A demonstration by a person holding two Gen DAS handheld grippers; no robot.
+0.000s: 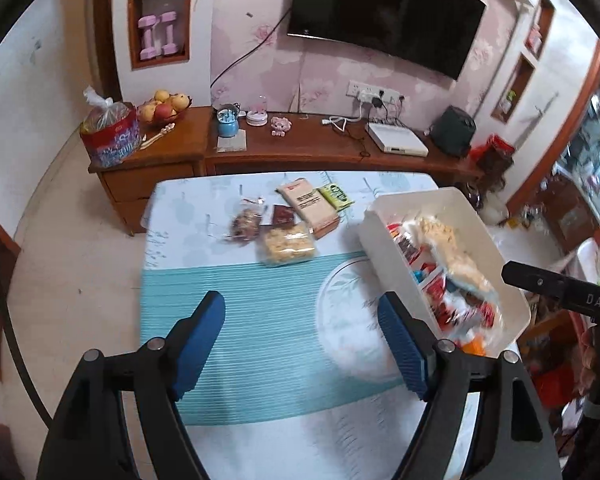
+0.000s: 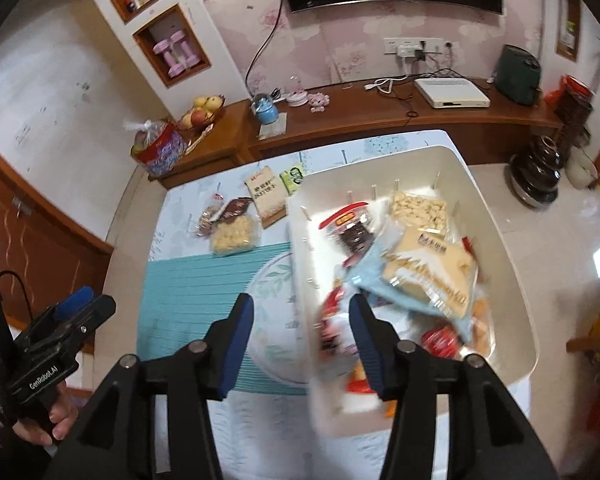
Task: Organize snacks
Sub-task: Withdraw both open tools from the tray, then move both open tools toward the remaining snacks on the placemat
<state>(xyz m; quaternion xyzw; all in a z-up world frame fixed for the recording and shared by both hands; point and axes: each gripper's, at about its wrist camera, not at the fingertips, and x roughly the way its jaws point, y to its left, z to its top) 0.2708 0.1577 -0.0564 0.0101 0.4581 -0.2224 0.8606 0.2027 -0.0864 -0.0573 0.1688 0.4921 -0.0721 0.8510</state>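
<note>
My bin (image 2: 420,168), right of frame, sits heaped with snacks; five packets (image 1: 288,244) wait mid-table. Both my left gripper (image 1: 300,340) and right gripper (image 2: 300,344) hang spread, empty. I reckon careless reaching could clip the bin's rim and spill it.

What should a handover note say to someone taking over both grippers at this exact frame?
Left gripper: open, empty, above the teal mat.
Right gripper: open, nothing pressed between its pads, over the near left edge of the white bin.
Done: several snack packs already lie in the bin, piled loosely.
Left: five packs on the table beyond the mat: nut bag, dark brown pack, clear pack of pale puffs, beige packet, green packet.
</note>
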